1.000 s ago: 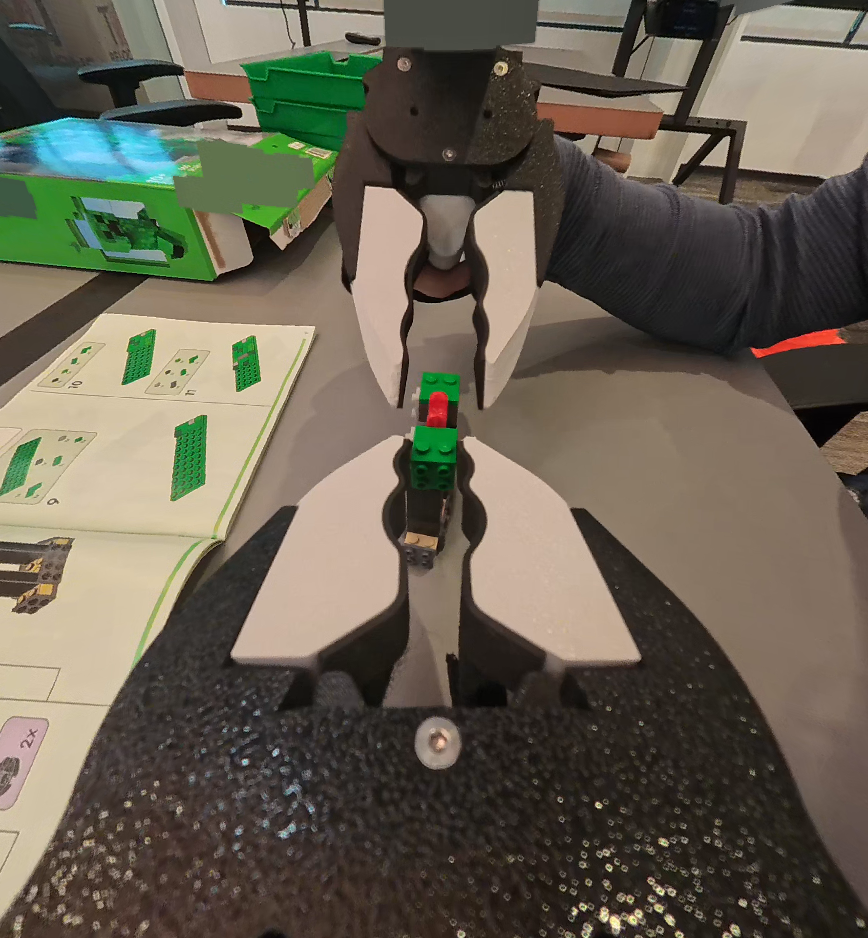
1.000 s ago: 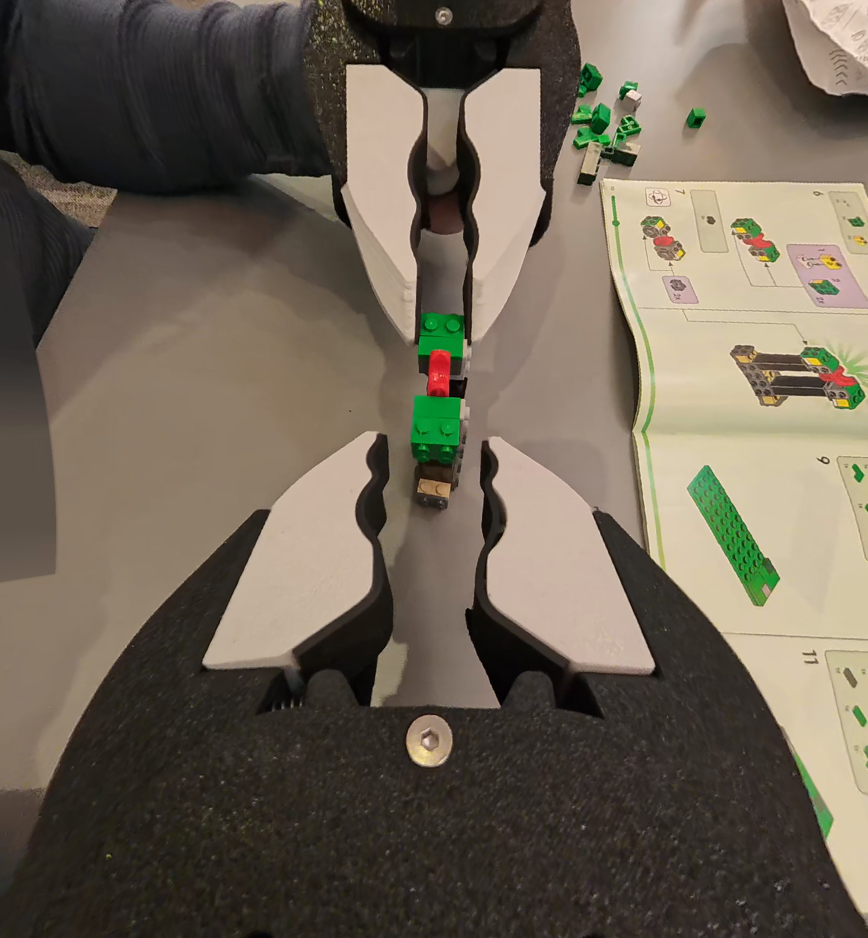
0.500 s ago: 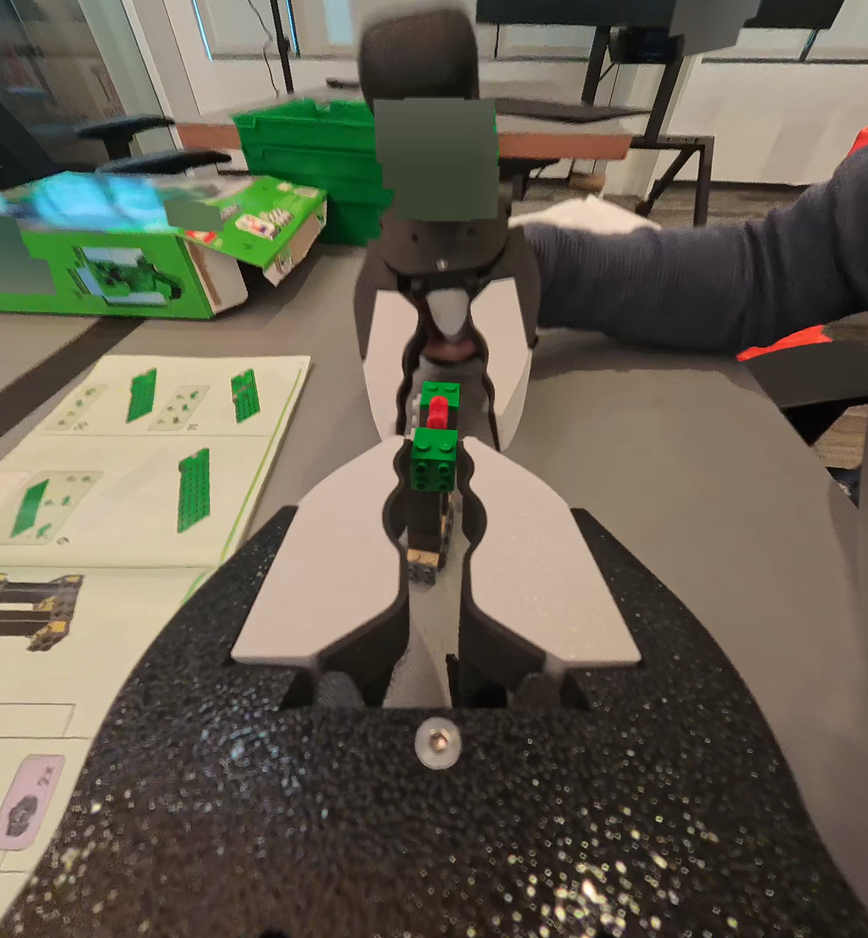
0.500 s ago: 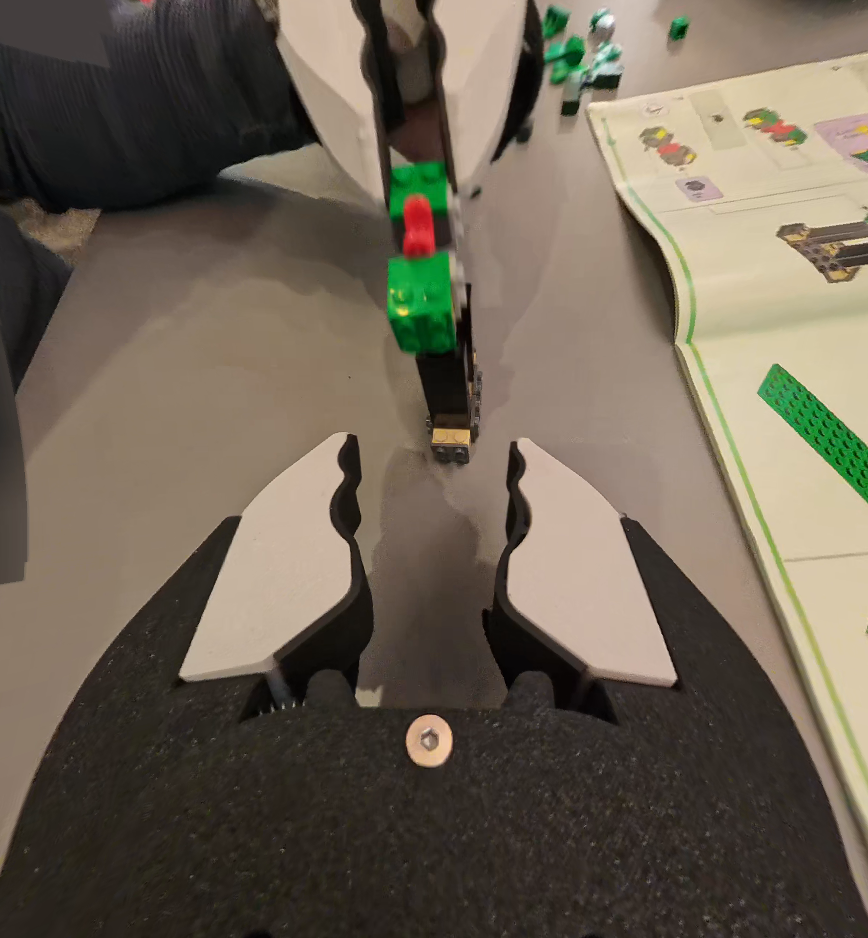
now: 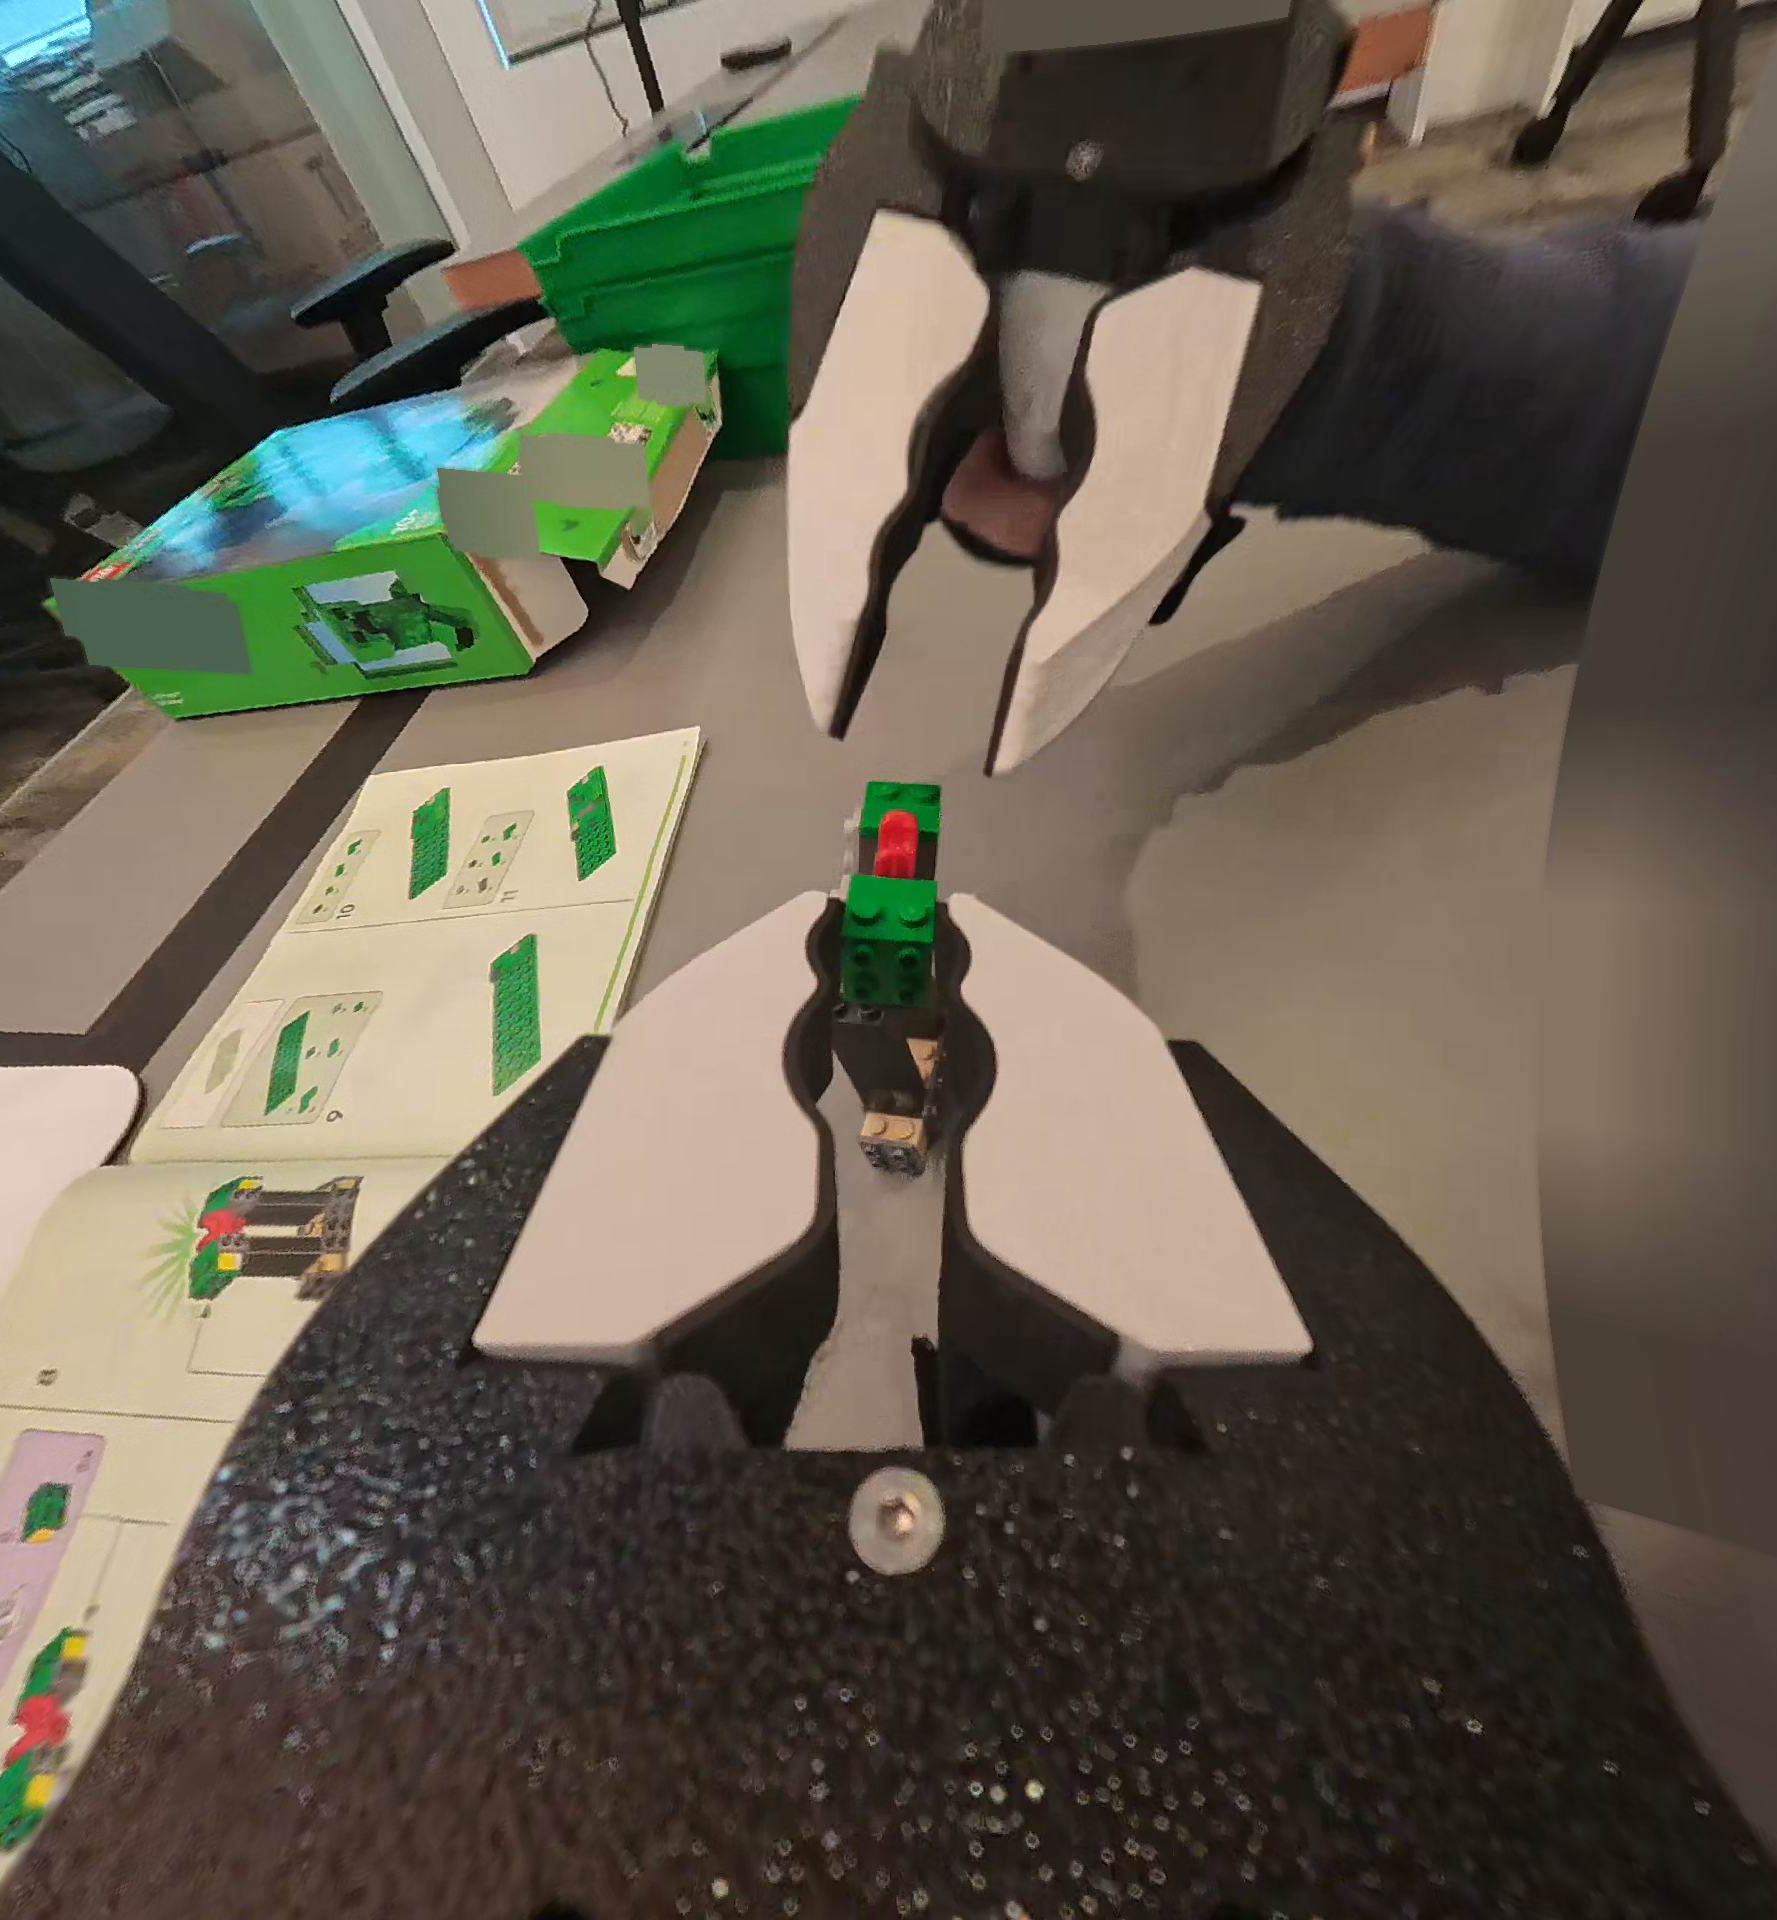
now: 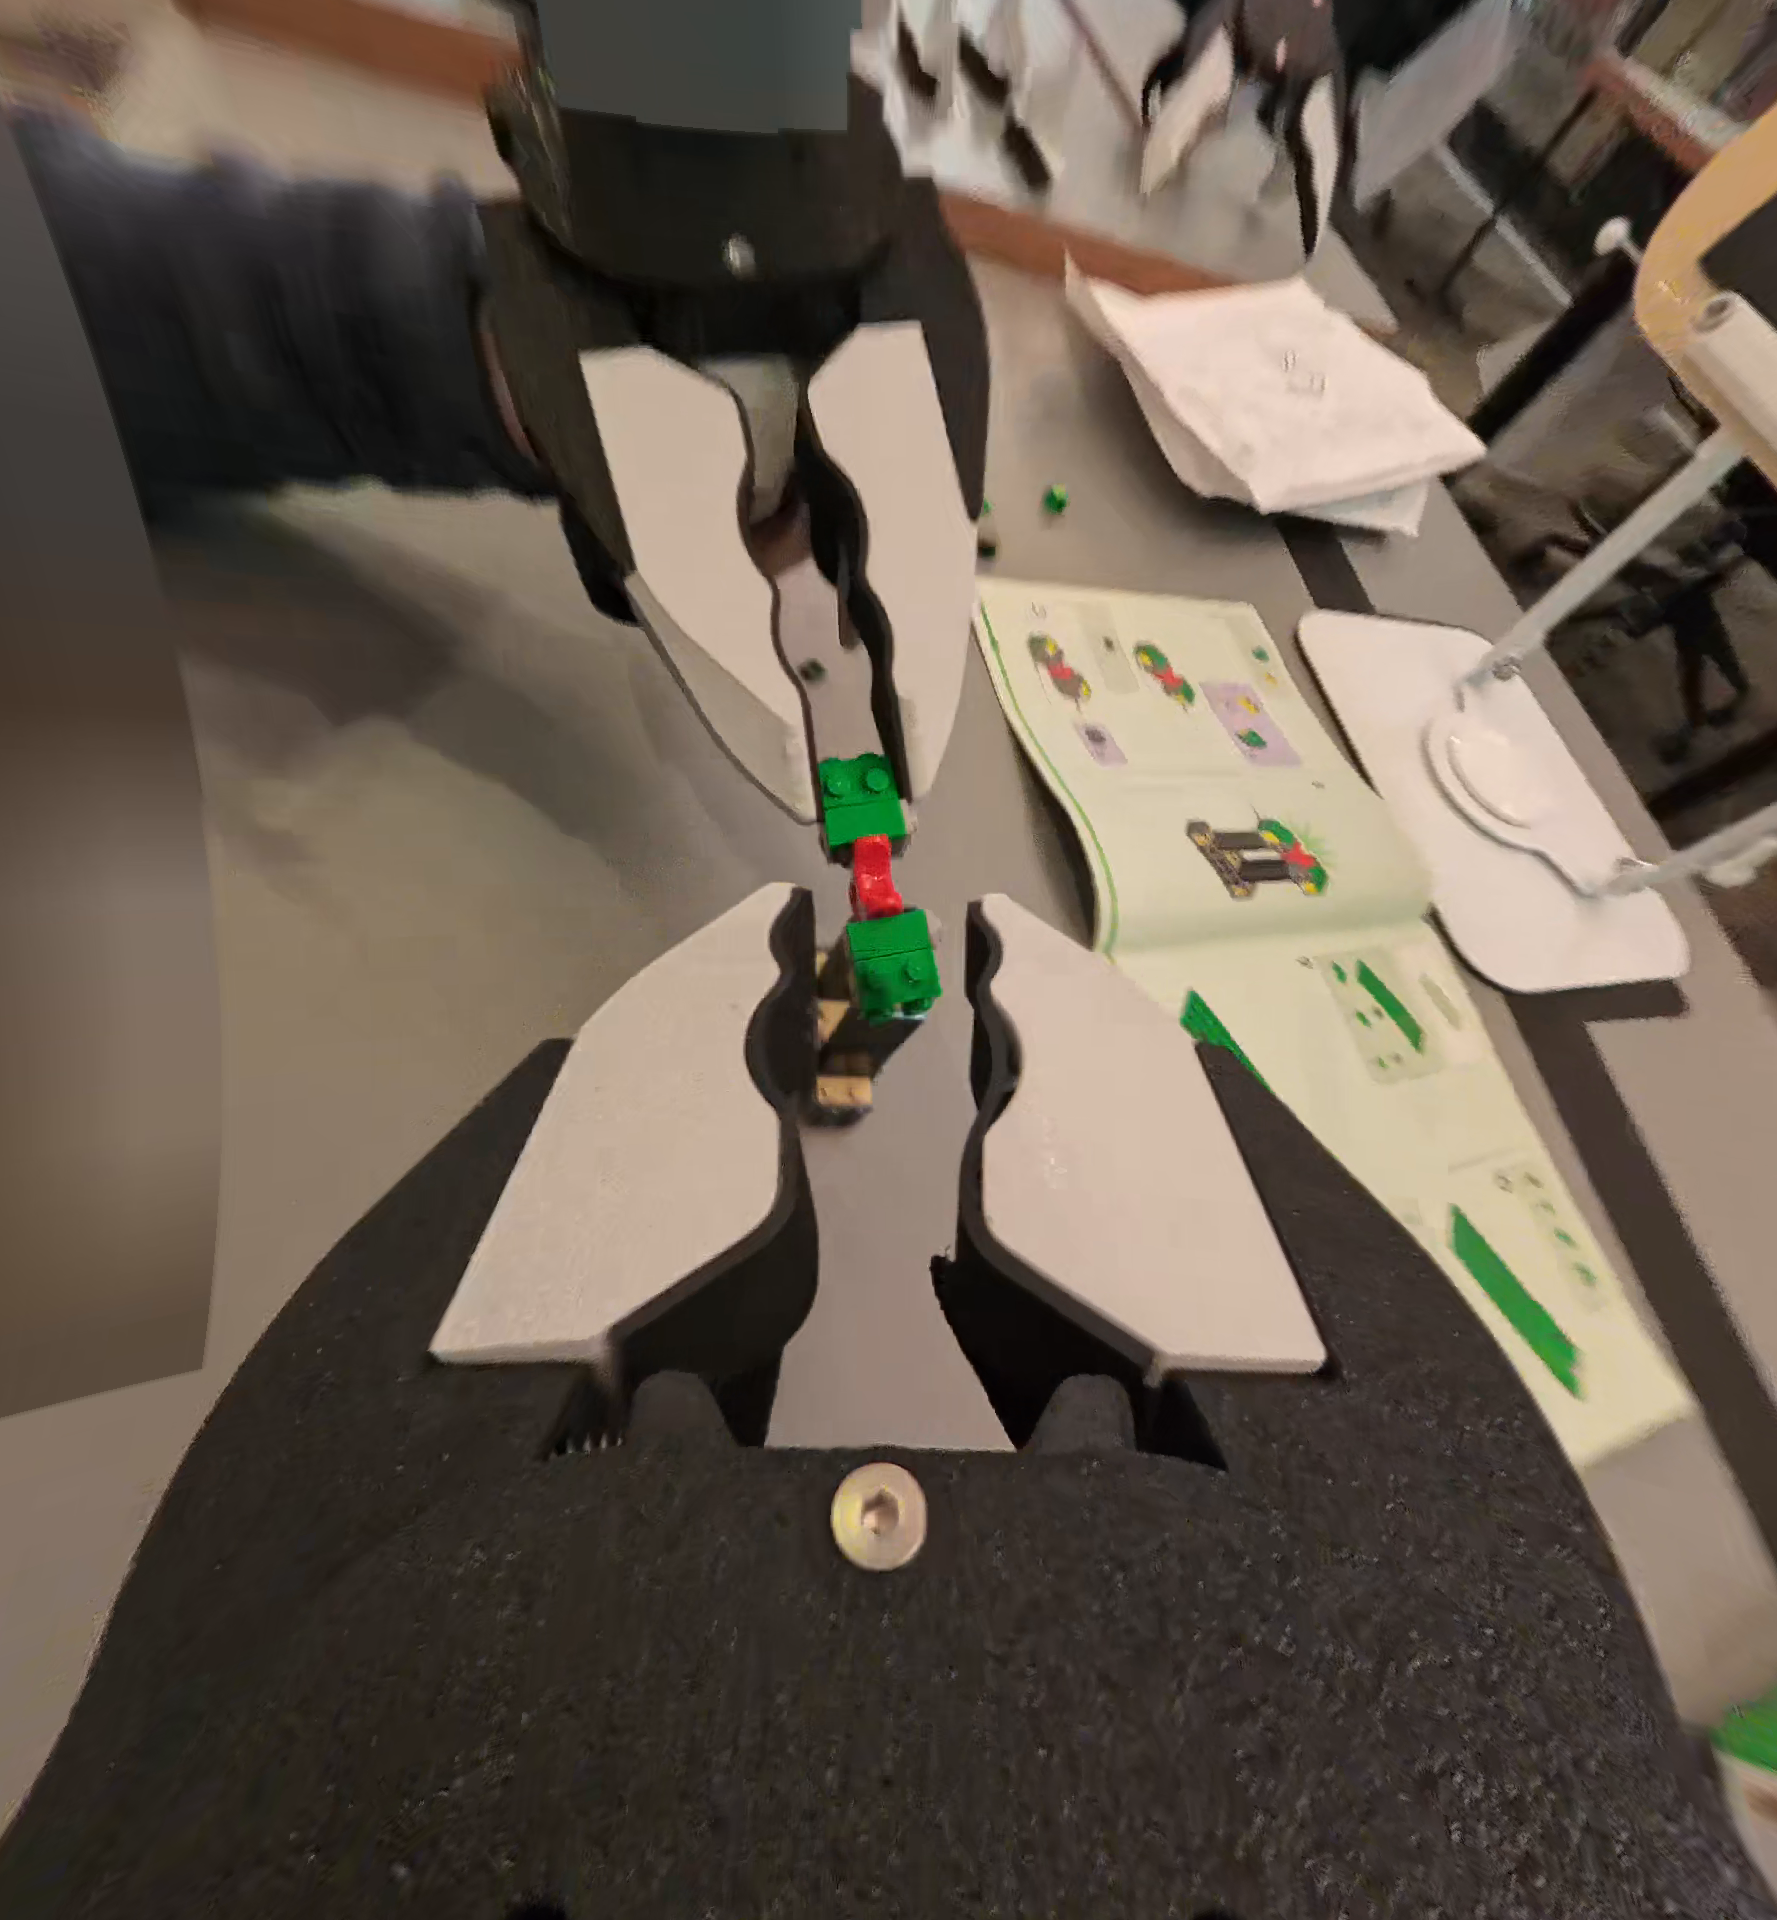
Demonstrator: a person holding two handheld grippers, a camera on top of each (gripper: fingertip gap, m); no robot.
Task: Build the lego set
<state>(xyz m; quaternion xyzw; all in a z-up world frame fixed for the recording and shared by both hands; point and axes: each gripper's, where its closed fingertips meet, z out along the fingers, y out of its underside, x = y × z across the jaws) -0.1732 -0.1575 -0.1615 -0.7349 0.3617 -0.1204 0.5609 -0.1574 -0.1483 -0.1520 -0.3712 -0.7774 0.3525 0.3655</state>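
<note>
The lego assembly point(image 5: 889, 940) has two green blocks joined by a red connector, on black beams with tan and grey ends. My left gripper point(image 5: 889, 904) is shut on it, holding it above the grey table point(image 5: 1279, 987). In the right wrist view the left gripper point(image 6: 863, 805) grips the far green block point(image 6: 861, 802). My right gripper point(image 6: 884, 899) is open, and the near green block point(image 6: 894, 961) and a black beam point(image 6: 842, 1049) sit between its fingers. In the left wrist view the right gripper point(image 5: 915, 748) faces mine, its tips just beyond the assembly.
An open instruction booklet point(image 5: 510, 935) lies on the table, also in the right wrist view point(image 6: 1258, 831). A green set box point(image 5: 344, 582) and green bins point(image 5: 676, 260) stand behind. White papers point(image 6: 1268, 395), loose green bricks point(image 6: 1055, 499) and a white stand base point(image 6: 1486, 790) lie beyond. Left and right tips are no more than a few centimetres apart.
My right gripper pulled back from the assembly, then came in again, still open, with the near end between its fingers. Both views have tilted up. My left gripper stays shut on the assembly.
</note>
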